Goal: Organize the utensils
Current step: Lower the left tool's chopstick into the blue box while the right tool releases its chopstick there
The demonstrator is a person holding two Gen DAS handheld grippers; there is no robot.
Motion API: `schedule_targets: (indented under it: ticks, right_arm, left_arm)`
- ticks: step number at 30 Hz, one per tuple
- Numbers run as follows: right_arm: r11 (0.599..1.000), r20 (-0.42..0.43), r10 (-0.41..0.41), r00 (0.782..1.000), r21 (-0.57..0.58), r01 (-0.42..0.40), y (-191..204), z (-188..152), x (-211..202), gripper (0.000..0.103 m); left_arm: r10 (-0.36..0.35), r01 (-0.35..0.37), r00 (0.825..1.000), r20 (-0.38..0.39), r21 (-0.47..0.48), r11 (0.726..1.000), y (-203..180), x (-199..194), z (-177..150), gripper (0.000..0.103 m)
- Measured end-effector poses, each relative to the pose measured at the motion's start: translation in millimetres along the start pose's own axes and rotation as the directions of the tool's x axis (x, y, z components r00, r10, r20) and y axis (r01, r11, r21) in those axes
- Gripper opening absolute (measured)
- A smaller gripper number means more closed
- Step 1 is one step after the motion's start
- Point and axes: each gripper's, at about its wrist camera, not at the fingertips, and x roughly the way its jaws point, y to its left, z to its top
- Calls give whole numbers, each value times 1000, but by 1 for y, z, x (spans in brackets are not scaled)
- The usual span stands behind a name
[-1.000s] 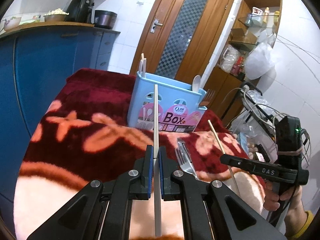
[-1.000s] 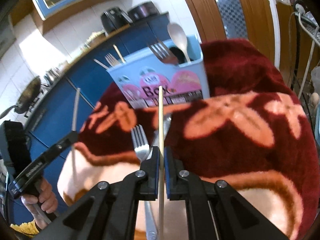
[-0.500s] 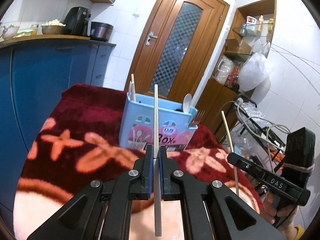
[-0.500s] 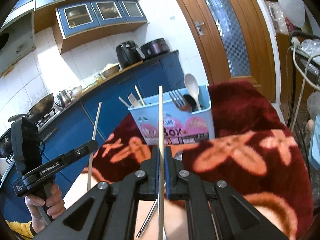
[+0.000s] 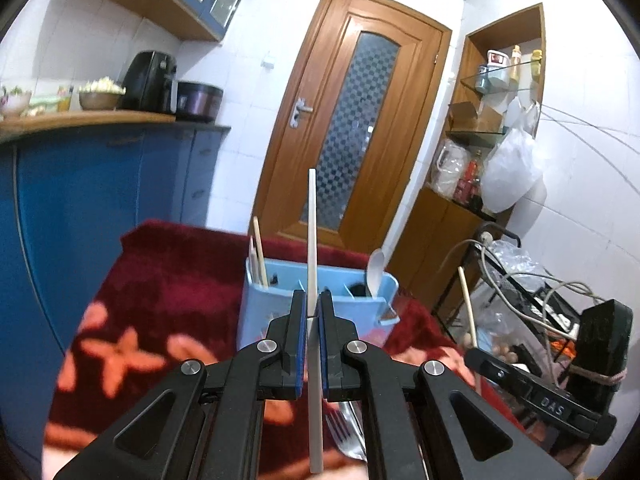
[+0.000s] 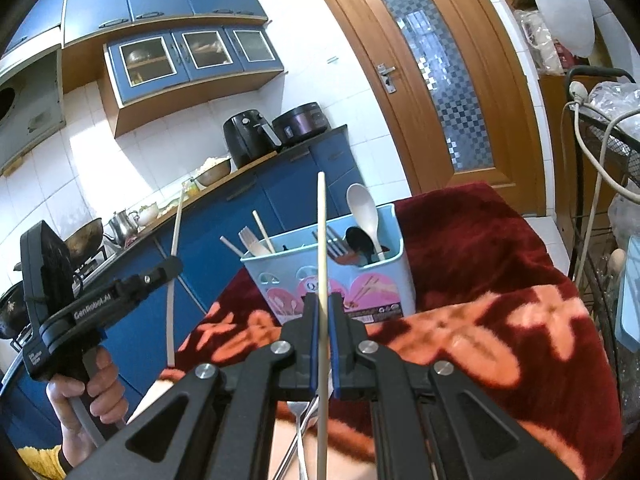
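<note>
My left gripper [image 5: 311, 305] is shut on a white chopstick [image 5: 312, 236] that stands upright, in front of and above the light blue utensil box [image 5: 260, 312]. My right gripper [image 6: 324, 305] is shut on a wooden chopstick [image 6: 321, 232], also upright, just before the same box [image 6: 384, 280]. The box holds a white spoon [image 6: 362, 208], forks and several chopsticks. Each gripper shows in the other's view: the right gripper [image 5: 474, 354] with its wooden stick [image 5: 466, 304], the left gripper [image 6: 172, 266] with its white stick [image 6: 176, 236]. Forks [image 6: 298, 420] lie on the blanket below.
The box stands on a dark red flowered blanket [image 6: 500, 280] over a table. Blue cabinets [image 5: 100, 200] run along the left. A wire rack with cables and bags [image 5: 532, 304] stands at the right, a wooden door [image 5: 360, 120] behind. A hand [image 6: 92, 392] holds the left gripper's handle.
Both grippers have risen with their chopsticks still clamped, and they point less steeply down. The box and blanket sit lower in both views, the forks now near the bottom edge.
</note>
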Motion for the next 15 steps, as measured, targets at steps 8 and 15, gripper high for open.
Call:
schedule_targets:
  ticks: [8, 15]
  right_arm:
    - [1000, 22, -9, 1000, 4, 9, -7, 9, 5, 6]
    - [1000, 38, -11, 999, 5, 11, -13, 16, 13, 6]
  left_arm:
    - [-4, 4, 997, 81, -1, 1000, 1, 22, 25, 5]
    - [18, -19, 985, 173, 4, 1000, 3, 42, 46, 5]
